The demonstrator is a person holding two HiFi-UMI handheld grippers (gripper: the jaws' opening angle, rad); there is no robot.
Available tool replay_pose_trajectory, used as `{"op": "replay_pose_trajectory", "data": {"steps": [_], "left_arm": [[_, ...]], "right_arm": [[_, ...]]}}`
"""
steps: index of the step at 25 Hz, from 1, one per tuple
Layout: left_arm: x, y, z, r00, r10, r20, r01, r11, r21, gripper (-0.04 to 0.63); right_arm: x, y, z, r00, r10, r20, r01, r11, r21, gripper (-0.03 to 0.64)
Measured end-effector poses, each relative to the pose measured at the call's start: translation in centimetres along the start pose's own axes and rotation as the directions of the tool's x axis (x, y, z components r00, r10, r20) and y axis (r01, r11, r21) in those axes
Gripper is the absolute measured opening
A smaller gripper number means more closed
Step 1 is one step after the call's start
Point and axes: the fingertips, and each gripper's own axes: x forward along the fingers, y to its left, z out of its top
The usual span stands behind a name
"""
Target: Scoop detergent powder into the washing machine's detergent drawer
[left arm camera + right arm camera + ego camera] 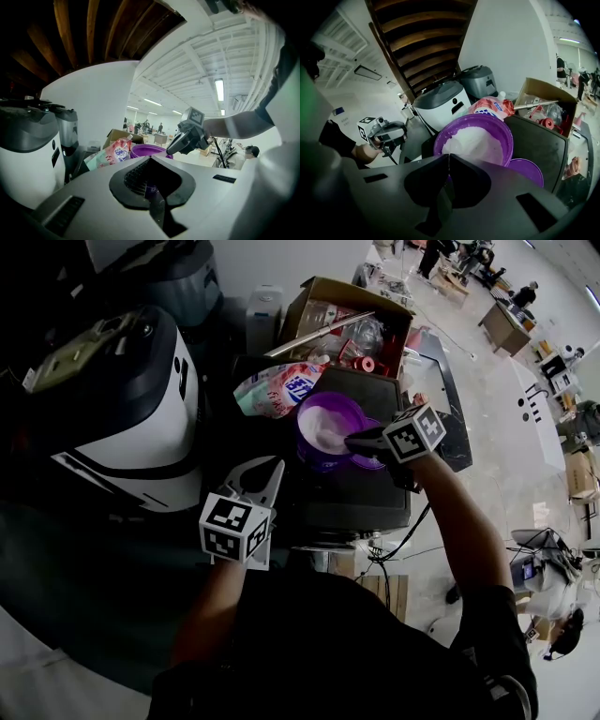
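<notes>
While its jaws are pressed together, tips meeting and only a thin sliver of purple showing in the seam, the right gripper [448, 157] hangs at the near rim of the purple bowl [506, 136]. Whether that sliver is something gripped cannot be told. White detergent powder [473, 143] is heaped in the bowl, straight ahead of the jaws. Just to the gripper's right lies a purple lid [527, 171], beside the bowl on the same black top [539, 145]. Beyond the bowl sits a pink detergent pouch [492, 108], with an open cardboard box [534, 91] further right. Ahead and to the left stands a white appliance with a grey lid [440, 103]. Well off to the left, the left gripper [151, 159] points toward the bowl, its jaws drawn together on nothing.
</notes>
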Motion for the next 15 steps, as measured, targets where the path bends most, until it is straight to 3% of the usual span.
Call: {"op": "replay_pose_trajectory", "data": {"steps": [15], "left_arm": [[-2.0,0.2,-1.2,1.0,-0.029,-0.012,0.029,1.0,0.009,0.008]], "right_arm": [[-0.6,0.7,1.1,0.964,-0.053,0.26,0.011,0.987,0.16,0.02]]}}
